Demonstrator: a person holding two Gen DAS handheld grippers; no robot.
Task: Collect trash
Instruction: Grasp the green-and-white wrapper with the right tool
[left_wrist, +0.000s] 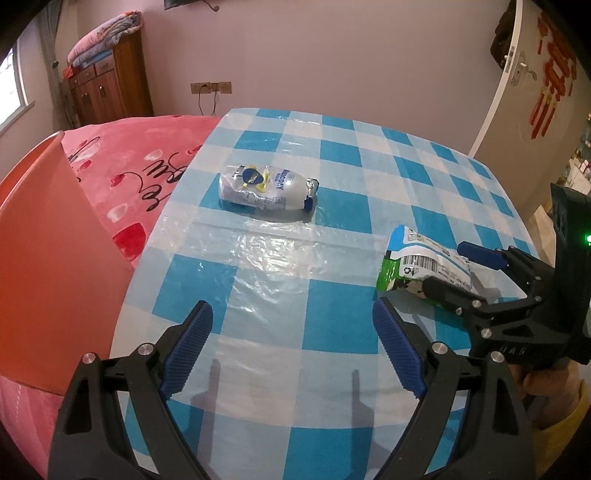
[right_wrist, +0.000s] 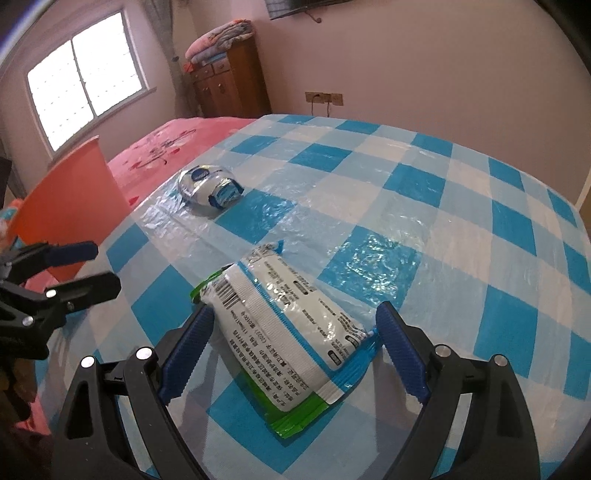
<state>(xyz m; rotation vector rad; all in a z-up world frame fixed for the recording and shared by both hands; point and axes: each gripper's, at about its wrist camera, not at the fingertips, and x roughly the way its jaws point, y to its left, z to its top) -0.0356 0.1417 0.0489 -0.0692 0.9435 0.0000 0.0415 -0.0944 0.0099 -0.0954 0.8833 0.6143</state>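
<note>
A white-and-green snack wrapper (right_wrist: 291, 332) lies flat on the blue checked tablecloth (right_wrist: 424, 206). My right gripper (right_wrist: 295, 325) is open with its jaws on either side of the wrapper, not closed on it. It also shows in the left wrist view (left_wrist: 454, 273) around the same wrapper (left_wrist: 417, 262). A crumpled silver-white pouch (left_wrist: 266, 188) lies farther back on the cloth; it also shows in the right wrist view (right_wrist: 208, 184). My left gripper (left_wrist: 291, 332) is open and empty over bare cloth near the front edge.
An orange bin (left_wrist: 48, 258) stands at the table's left edge, also seen in the right wrist view (right_wrist: 66, 206). A pink blanket (left_wrist: 140, 158) covers the bed behind it. A wooden cabinet (left_wrist: 110, 88) stands by the far wall.
</note>
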